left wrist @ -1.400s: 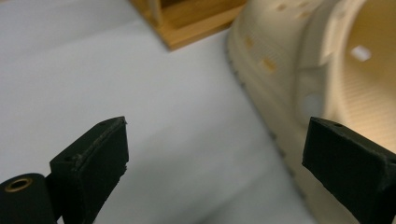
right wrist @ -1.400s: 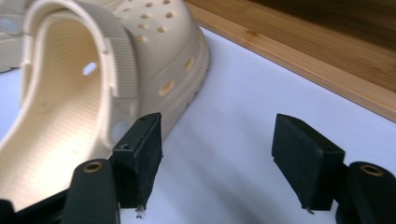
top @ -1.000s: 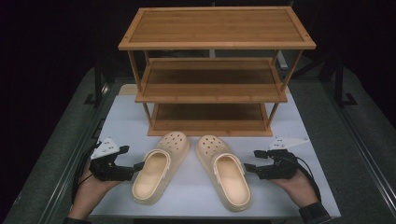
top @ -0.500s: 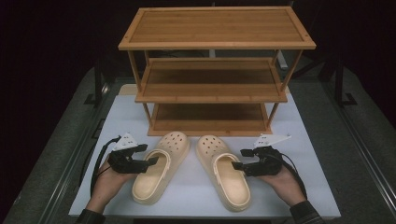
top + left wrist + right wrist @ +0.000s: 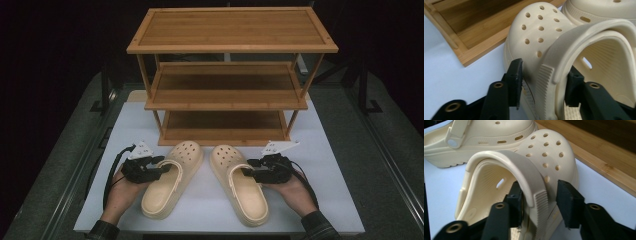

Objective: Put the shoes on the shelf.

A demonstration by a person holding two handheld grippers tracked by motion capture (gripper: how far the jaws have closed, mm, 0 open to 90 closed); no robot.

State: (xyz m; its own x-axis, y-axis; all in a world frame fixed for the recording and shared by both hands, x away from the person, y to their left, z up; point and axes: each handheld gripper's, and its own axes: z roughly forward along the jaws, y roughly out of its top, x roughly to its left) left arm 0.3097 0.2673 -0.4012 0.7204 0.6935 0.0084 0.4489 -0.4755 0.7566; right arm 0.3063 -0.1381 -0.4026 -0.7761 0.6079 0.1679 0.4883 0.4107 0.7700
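Clogs sit side by side on the white mat (image 5: 330, 200) before the rack (image 5: 227, 95). We have the left gripper (image 5: 161, 167) spread astride the left clog (image 5: 172, 180) wall and the right gripper (image 5: 248, 172) likewise on the right clog (image 5: 240, 187), so both can be pinched and lifted together.

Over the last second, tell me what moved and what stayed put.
Both hands slid inward from the outer sides. The left gripper now straddles the outer side wall and strap of the left clog, jaws open; the right gripper does the same on the right clog. Neither jaw pair has closed. Both clogs and the wooden rack kept their places.
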